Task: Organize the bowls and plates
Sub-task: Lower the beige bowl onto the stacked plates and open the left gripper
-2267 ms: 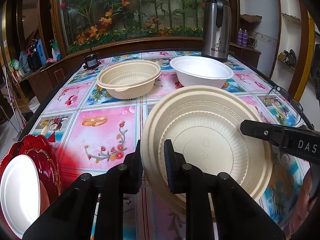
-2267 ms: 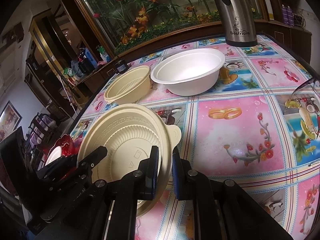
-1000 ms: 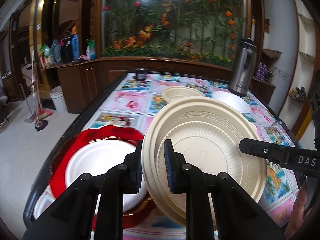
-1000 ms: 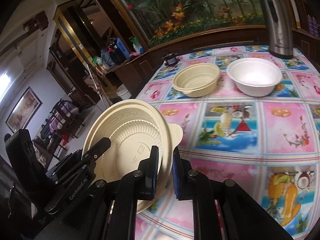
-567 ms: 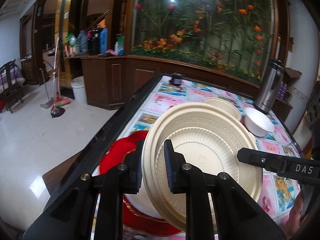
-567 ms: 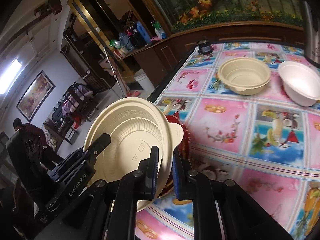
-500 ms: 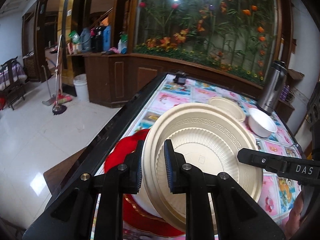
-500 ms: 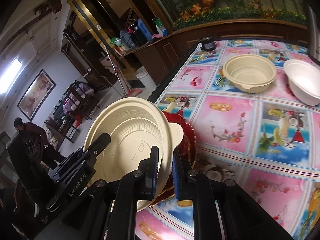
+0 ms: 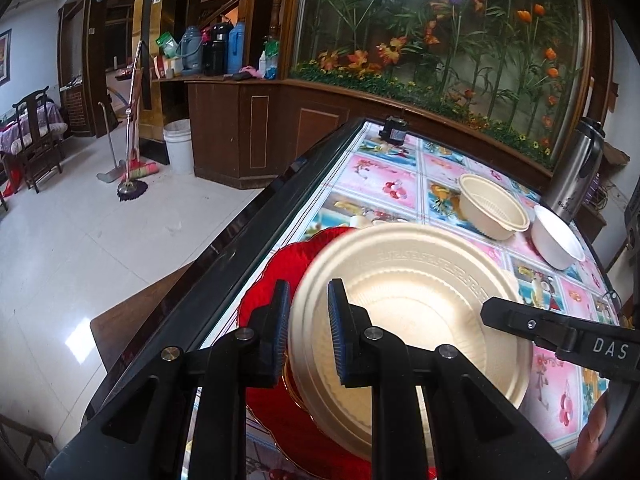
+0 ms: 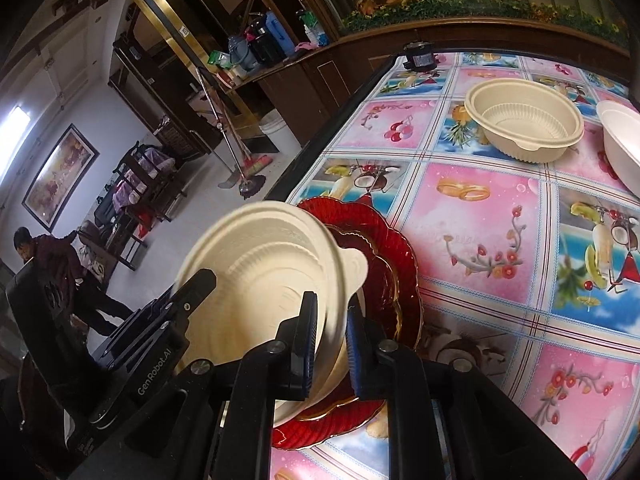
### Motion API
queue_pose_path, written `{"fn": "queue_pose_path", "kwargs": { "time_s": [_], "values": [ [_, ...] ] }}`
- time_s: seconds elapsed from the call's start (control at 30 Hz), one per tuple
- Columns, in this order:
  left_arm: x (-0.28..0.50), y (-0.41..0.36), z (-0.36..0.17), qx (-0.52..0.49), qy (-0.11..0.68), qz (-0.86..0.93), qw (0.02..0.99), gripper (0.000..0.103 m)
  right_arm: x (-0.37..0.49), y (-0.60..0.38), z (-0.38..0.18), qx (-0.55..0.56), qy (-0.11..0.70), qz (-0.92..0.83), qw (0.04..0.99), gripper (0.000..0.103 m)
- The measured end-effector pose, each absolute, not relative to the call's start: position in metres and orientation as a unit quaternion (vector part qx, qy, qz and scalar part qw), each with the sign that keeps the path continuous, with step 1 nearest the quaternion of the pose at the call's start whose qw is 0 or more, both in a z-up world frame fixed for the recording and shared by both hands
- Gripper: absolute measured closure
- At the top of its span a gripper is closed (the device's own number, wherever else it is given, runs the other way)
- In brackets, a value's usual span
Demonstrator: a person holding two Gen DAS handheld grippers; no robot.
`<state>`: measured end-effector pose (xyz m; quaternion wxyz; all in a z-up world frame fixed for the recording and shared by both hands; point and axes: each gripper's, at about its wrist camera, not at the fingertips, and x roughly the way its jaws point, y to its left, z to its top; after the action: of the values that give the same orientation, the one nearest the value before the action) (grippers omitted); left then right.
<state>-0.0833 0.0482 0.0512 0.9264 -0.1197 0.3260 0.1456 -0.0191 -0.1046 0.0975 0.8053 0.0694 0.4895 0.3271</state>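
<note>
cream plate [image 9: 420,300] with a key-pattern band round its rim and fine ribbing inside. under it, ribbed glossy red plates [image 10: 396,264] edged in gold. at 2 o'clock a cream ribbed bowl [image 10: 524,120] and a plain white bowl [image 9: 558,236]. tablecloth [image 10: 500,216] in pink and blue fruit-and-flower squares.

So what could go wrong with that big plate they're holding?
The round cream plastic plate hangs tilted over the red glass plates, pinched only at its rim by the left gripper and right gripper. It could slip out. The red stack sits near the table edge and might get knocked.
</note>
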Motion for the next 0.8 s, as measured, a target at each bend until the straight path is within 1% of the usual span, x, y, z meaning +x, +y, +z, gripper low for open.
{"fn": "queue_pose_path", "kwargs": {
  "time_s": [0.3,0.63,0.73,0.8],
  "values": [
    [-0.084,0.052,0.053,-0.129,0.325,0.147,0.925,0.086,-0.02,-0.112,0.104,0.07,0.479,0.328,0.811,0.085],
    [-0.091,0.05,0.068,-0.13,0.309,0.153,0.93,0.086,-0.018,-0.148,0.118,0.109,0.464,0.326,0.817,0.084],
    [-0.092,0.044,0.072,-0.126,0.304,0.15,0.932,0.086,-0.017,-0.163,0.121,0.122,0.458,0.321,0.82,0.081],
    [-0.093,0.039,0.076,-0.123,0.301,0.145,0.935,0.086,-0.015,-0.175,0.122,0.129,0.453,0.315,0.824,0.077]
  ]
}}
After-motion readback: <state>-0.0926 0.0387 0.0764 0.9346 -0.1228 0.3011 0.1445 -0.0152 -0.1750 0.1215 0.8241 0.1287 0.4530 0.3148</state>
